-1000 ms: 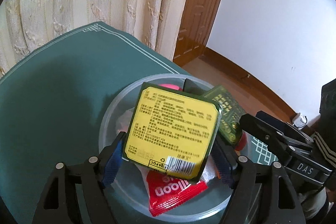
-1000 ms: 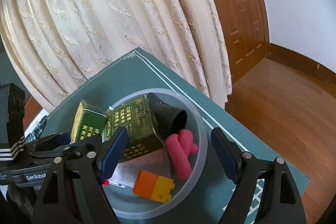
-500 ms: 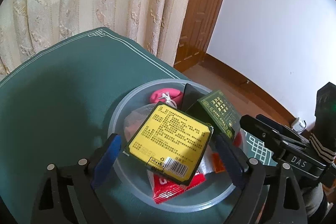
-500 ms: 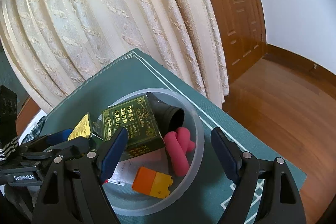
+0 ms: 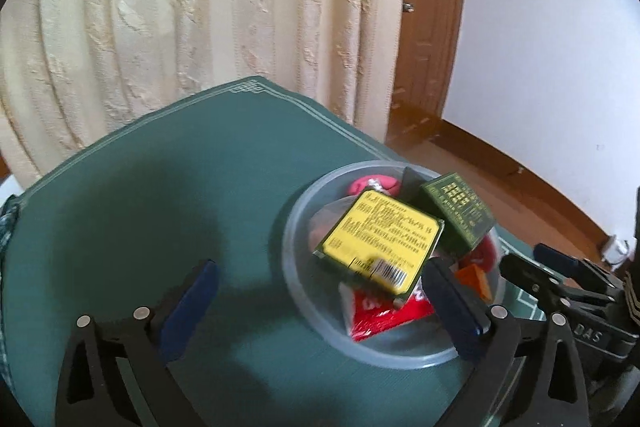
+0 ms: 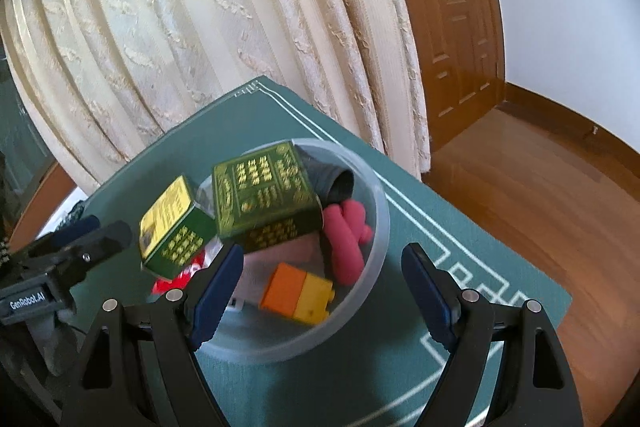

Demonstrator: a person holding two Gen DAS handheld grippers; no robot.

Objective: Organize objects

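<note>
Yellow-faced box (image 5: 378, 241) lying tilted on the heap at the 9 o'clock side of the bowl (image 6: 380, 211), propped on the red packet (image 5: 380, 311) and leaning against the second green box (image 6: 266, 201) at the bowl's centre. Probably light, stiff card with glossy faces: likely slippery under the pads, liable to dent if squeezed hard, so best taken across two opposite narrow edges rather than the broad printed face. Green box of the same build, sitting higher and tilted, free to slide off if nudged. Pink soft toy (image 6: 348, 239) at 3 o'clock in the bowl, squashy and forgiving anywhere along its body; orange-yellow block (image 6: 298, 293) at 6 o'clock, rigid, small, with flat sides to pinch; dark cup (image 6: 340, 183) on its side at 1 o'clock, thin-walled by the look. Red packet probably limp, best pinched at a corner. Left gripper (image 5: 320, 303) with jaws spread wide, holding nothing, hanging over the green desk (image 5: 140, 211) at the bowl's 9 o'clock. Right gripper (image 6: 324, 283) with jaws spread too, empty, over the bowl's near rim. Cream curtain (image 6: 200, 27) behind.
</note>
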